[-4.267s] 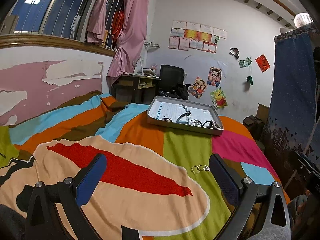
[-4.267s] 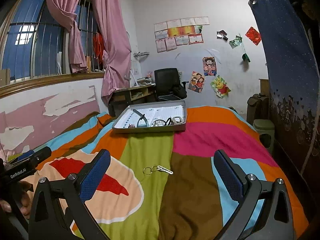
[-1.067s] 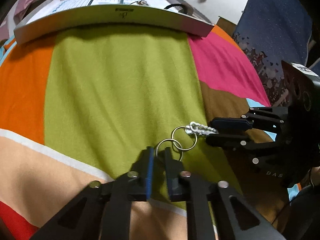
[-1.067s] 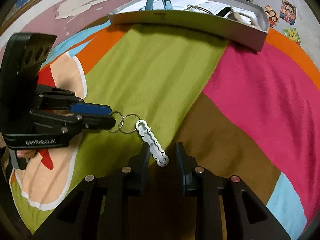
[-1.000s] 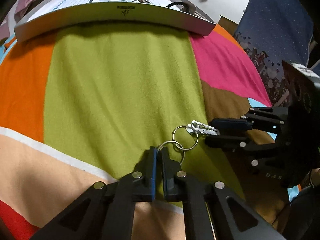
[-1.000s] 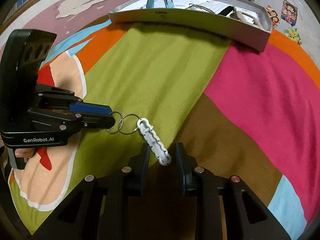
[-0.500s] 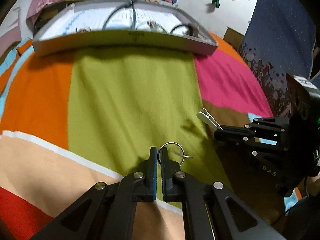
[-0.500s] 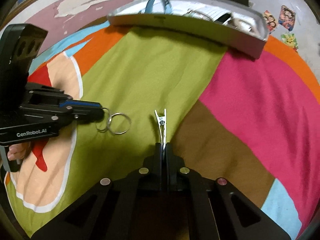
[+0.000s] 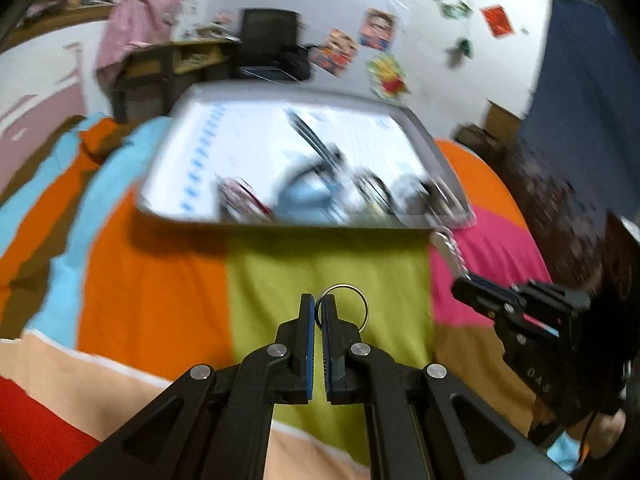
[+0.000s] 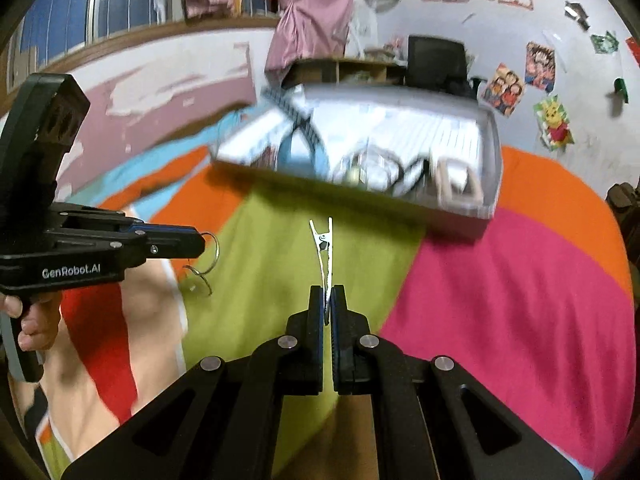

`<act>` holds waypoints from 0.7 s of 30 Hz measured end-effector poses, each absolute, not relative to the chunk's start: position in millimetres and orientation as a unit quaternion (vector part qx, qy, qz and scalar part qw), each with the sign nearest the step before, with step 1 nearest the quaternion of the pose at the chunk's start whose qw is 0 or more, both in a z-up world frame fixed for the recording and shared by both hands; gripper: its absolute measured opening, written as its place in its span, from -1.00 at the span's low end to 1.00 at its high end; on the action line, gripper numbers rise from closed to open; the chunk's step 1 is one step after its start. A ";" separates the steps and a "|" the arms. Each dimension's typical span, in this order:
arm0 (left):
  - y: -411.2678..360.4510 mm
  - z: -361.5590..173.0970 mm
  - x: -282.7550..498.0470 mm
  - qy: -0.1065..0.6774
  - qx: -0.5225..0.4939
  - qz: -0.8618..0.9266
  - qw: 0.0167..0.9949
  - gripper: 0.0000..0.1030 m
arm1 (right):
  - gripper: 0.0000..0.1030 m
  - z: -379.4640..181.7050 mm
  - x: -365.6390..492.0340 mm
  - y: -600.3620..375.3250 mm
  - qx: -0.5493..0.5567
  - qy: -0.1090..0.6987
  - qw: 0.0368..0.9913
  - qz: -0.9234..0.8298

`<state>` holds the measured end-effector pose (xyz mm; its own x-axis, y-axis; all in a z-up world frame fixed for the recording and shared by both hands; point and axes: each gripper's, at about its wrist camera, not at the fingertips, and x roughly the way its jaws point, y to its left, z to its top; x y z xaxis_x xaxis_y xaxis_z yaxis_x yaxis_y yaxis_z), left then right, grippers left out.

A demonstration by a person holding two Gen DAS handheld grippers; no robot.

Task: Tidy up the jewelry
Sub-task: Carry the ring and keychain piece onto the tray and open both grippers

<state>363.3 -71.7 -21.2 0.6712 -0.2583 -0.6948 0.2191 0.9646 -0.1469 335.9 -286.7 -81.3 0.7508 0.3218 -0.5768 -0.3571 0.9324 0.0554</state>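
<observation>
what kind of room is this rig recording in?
Most likely a lived-in bedroom: work happens on a bed with a colourful striped blanket, a desk with a black office chair behind, and cartoon posters on the wall.

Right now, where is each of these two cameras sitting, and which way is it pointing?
Left wrist view: rides on the left gripper, looking along its fingers, which pinch the metal rings, toward the grey tray on the striped bedspread; the right gripper enters from the right.
Right wrist view: rides on the right gripper, clamped on the silver hair clip, facing the same tray; the left gripper and person's fingers show at left.
Shared: tray, bedspread, both grippers, poster wall.
</observation>
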 end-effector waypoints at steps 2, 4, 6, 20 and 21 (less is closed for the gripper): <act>-61.6 -10.6 377.2 0.380 -0.033 -0.103 0.919 -0.93 | -0.93 -72.2 352.1 -282.1 -0.024 0.287 0.941 0.176; -51.7 -2.0 394.8 0.372 -0.045 -0.077 0.924 -0.93 | -0.93 -64.7 371.0 -279.0 -0.007 0.277 0.946 0.170; -44.2 4.2 411.5 0.362 -0.052 -0.061 0.929 -0.93 | -0.93 -61.4 385.7 -272.3 0.010 0.273 0.948 0.163; -36.0 -38.7 498.9 0.393 -0.081 -0.039 0.915 -0.92 | -0.93 -89.2 452.6 -255.1 0.068 0.286 0.947 0.128; -35.1 -43.3 500.4 0.397 -0.083 -0.039 0.913 -0.92 | -0.93 -90.0 453.2 -256.6 0.072 0.286 0.947 0.129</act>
<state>500.4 -35.1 -43.3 0.6814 -0.1370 -0.7190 0.0051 0.9832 -0.1825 453.2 -256.6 -90.0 0.8034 0.2846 -0.5230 -0.2021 0.9566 0.2101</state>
